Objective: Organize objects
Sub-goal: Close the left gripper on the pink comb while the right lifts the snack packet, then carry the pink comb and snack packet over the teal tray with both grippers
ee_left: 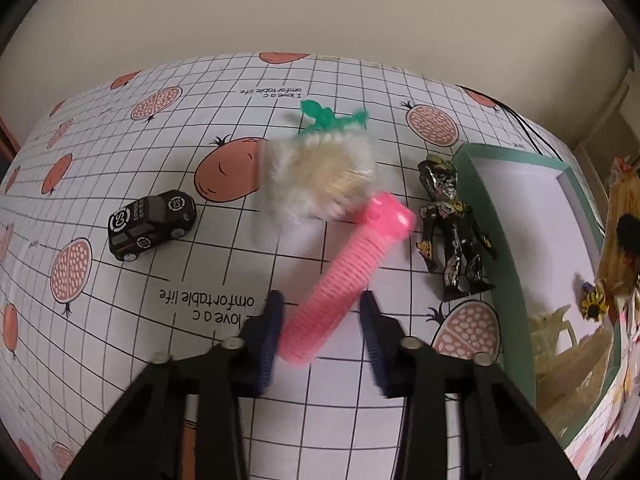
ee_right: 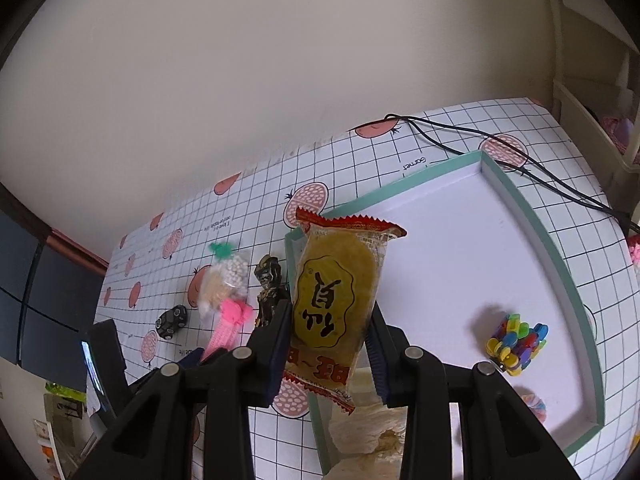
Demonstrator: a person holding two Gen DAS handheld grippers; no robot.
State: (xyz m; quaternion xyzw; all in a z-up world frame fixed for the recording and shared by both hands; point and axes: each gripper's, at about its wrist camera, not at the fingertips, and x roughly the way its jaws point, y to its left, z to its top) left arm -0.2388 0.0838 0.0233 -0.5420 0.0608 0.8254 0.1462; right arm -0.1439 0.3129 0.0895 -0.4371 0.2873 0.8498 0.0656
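Presently the right gripper [ee_right: 330, 344] grips a yellow snack packet [ee_right: 338, 300] above the green-rimmed tray [ee_right: 556, 264], the left gripper [ee_left: 322, 336] loosely straddles a pink ribbed toy [ee_left: 344, 280], while the black toy car [ee_left: 152, 224] and dark figurine [ee_left: 452, 224] remain on the worktop [ee_left: 224, 360].

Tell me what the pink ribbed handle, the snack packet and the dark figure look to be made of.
Pink ribbed handle: likely moulded plastic, matte, with even ridges along it. Snack packet: thin clear plastic film, glossy, with crimped zigzag ends and a printed label; the yellow contents show through. Dark figure: probably hard plastic with shiny black paint, worn in patches to silver and yellow; metal cannot be ruled out.
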